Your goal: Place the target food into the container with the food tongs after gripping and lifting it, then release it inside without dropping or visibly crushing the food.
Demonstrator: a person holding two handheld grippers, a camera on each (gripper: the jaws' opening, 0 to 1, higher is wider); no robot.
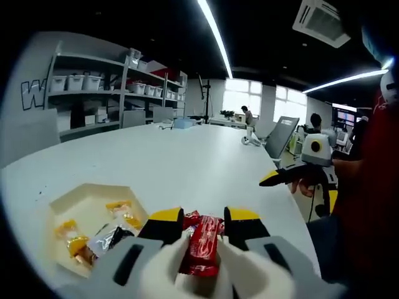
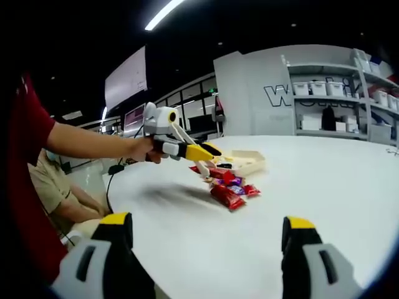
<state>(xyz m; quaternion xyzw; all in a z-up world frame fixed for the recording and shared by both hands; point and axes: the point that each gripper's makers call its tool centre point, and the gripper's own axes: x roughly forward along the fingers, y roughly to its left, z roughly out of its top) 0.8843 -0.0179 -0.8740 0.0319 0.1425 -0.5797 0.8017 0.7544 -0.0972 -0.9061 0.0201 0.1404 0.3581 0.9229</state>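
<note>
My left gripper (image 1: 204,217) is shut on white food tongs (image 1: 168,265), whose arms run up from the bottom of the left gripper view. A red snack packet (image 1: 202,246) lies between the tong arms; whether it is squeezed or lifted I cannot tell. The beige container (image 1: 65,202) sits just to the left, with several wrapped sweets in it. In the right gripper view the left gripper (image 2: 201,151), held by a hand, points the tongs (image 2: 202,168) down at a pile of red packets (image 2: 227,190) beside the container (image 2: 249,163). My right gripper (image 2: 207,227) is open, holding nothing, well short of the pile.
A white round table (image 1: 187,156) carries everything. The right gripper (image 1: 277,177) hovers off the table's right edge. Shelves with white bins (image 1: 93,87) stand behind. A seated person (image 2: 56,187) is left of the table, and others sit far back.
</note>
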